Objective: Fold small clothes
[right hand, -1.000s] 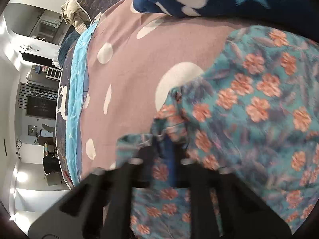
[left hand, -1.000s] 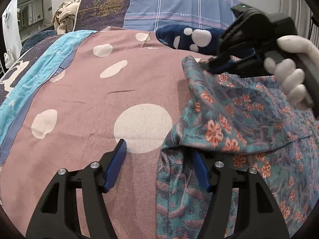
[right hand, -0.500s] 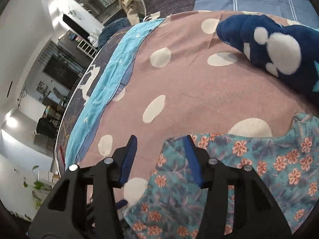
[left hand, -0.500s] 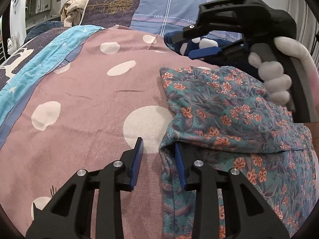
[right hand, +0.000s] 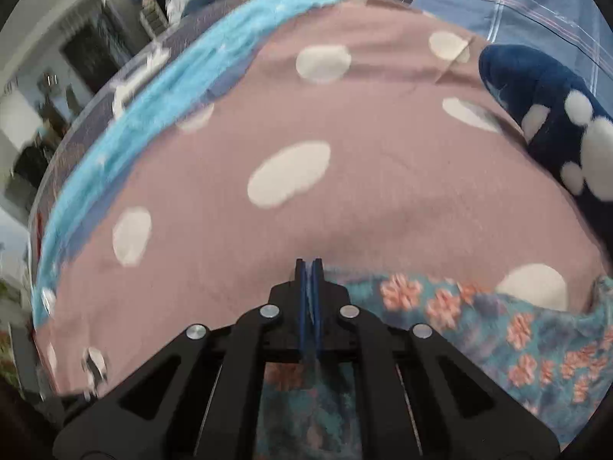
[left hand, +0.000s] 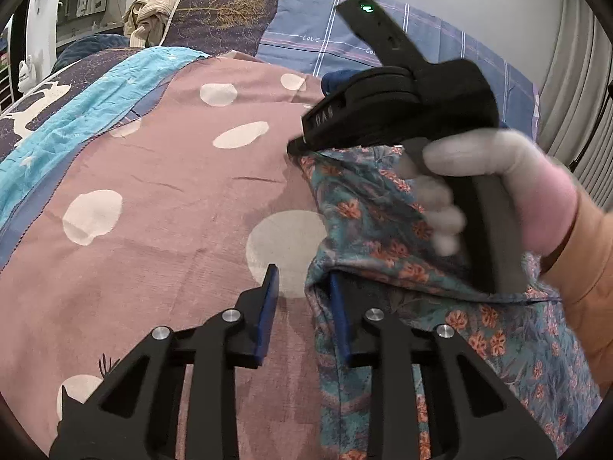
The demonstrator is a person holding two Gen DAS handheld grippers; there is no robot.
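A teal floral garment [left hand: 387,211] lies folded on the pink dotted bedspread [left hand: 172,199], right of centre in the left wrist view. My left gripper [left hand: 302,283] is open; its jaws straddle the garment's near left edge. My right gripper [left hand: 295,147], held by a gloved hand, is shut on the garment's far left corner and lifts it. In the right wrist view the right gripper [right hand: 310,264] is shut with floral cloth [right hand: 498,322] pinched between the pads.
A dark blue plush item with white spots [right hand: 555,122] lies at the far right of the bed. A blue plaid pillow [left hand: 325,38] and a dark tree-print pillow [left hand: 222,15] stand at the headboard. A turquoise sheet [left hand: 76,107] runs along the left.
My right gripper was open above the garment half a second ago; it has come down and shut on the far corner. My left gripper has narrowed since a second ago and stays at the near edge.
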